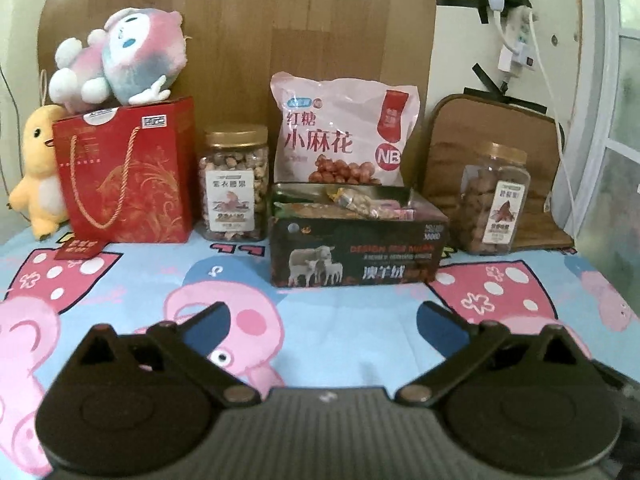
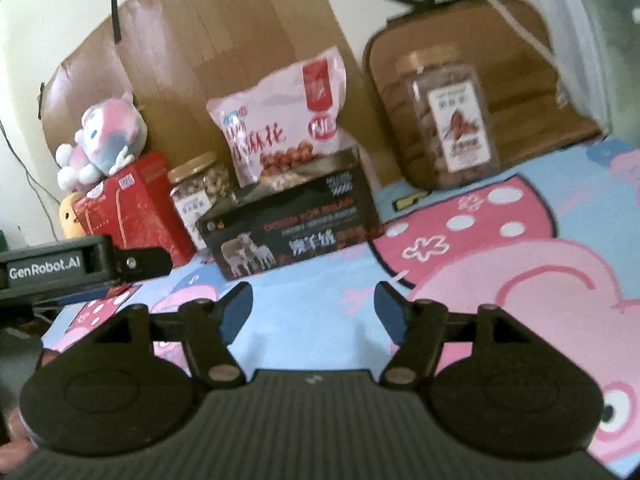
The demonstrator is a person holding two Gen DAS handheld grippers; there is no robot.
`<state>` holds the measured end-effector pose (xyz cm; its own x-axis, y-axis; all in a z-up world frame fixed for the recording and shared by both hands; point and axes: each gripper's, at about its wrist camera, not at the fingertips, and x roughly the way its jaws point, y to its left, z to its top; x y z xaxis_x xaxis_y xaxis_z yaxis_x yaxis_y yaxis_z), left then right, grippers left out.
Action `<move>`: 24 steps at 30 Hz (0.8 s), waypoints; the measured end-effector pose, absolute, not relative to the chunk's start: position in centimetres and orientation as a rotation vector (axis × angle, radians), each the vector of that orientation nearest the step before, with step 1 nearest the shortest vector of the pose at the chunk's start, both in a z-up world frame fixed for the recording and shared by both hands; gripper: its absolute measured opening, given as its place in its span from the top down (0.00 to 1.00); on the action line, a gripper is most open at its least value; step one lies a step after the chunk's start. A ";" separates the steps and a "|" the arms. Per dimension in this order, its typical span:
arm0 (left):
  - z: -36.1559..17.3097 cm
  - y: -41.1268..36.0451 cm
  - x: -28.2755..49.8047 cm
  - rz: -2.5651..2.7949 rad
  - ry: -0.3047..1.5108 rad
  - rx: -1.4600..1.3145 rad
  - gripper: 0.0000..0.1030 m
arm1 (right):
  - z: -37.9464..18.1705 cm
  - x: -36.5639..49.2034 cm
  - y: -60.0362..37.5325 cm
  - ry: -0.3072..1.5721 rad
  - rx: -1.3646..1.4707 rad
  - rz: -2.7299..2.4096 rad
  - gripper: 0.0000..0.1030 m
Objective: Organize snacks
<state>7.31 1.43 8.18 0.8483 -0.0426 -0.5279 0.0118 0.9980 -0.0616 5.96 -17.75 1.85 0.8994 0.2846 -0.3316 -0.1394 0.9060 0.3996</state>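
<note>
Snack packets point(image 1: 362, 204) inside open box point(image 1: 356, 254)

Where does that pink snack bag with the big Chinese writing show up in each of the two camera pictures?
Left wrist view: pink snack bag stands upright at centre, behind the dark open box.
Right wrist view: pink snack bag sits upper centre, tilted, behind that box.
Shared landmark: the dark open box with sheep printed on it.

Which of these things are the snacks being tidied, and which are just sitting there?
Snack job: pink bag, left jar, right jar, open box with wrapped snacks inside.

Just there: red gift bag, pink plush, yellow duck, power strip.
</note>
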 end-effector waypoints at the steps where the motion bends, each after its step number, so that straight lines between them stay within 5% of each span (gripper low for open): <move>1: 8.3 1.4 6.9 -0.018 0.554 -0.053 0.00 | 1.9 5.6 -17.9 0.383 0.394 0.219 0.33; 5: 8.5 1.1 5.8 0.019 0.533 -0.018 0.00 | 2.3 4.9 -18.7 0.354 0.452 0.212 0.32; 12: 8.3 0.7 5.3 0.073 0.532 0.006 0.00 | 3.0 4.2 -17.9 0.363 0.385 0.257 0.01; 24: 7.3 -0.4 5.8 0.136 0.541 0.103 0.00 | 2.7 3.9 -17.9 0.324 0.354 0.157 0.00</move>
